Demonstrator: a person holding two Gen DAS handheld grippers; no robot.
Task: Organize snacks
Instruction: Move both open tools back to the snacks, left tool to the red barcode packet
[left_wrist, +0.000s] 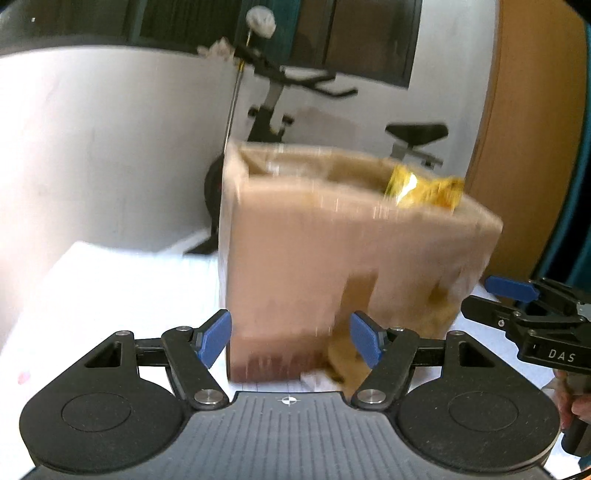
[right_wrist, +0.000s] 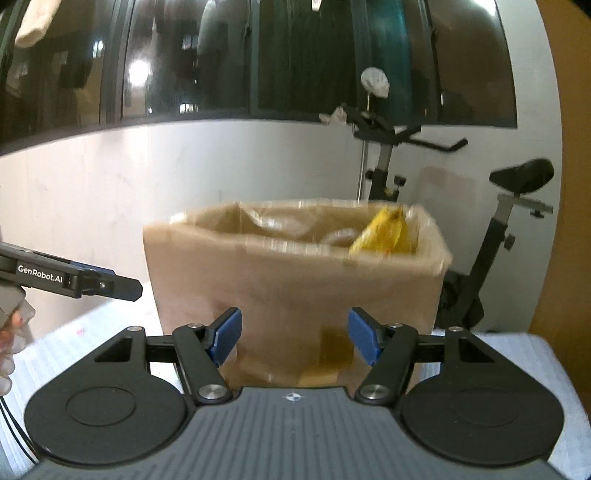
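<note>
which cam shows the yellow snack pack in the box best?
Right wrist: it looks into the open box, and the yellow snack pack stands clear against the liner. Left wrist shows the pack too, but blurred, only its top poking over the rim.

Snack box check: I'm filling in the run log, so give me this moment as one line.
box: upright on white table | yellow snack packet: inside box | left gripper: open, empty | right gripper: open, empty

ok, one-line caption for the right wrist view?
Open right hand-held gripper faces a tan translucent bin holding a yellow snack packet; left hand-held gripper alongside.
</note>
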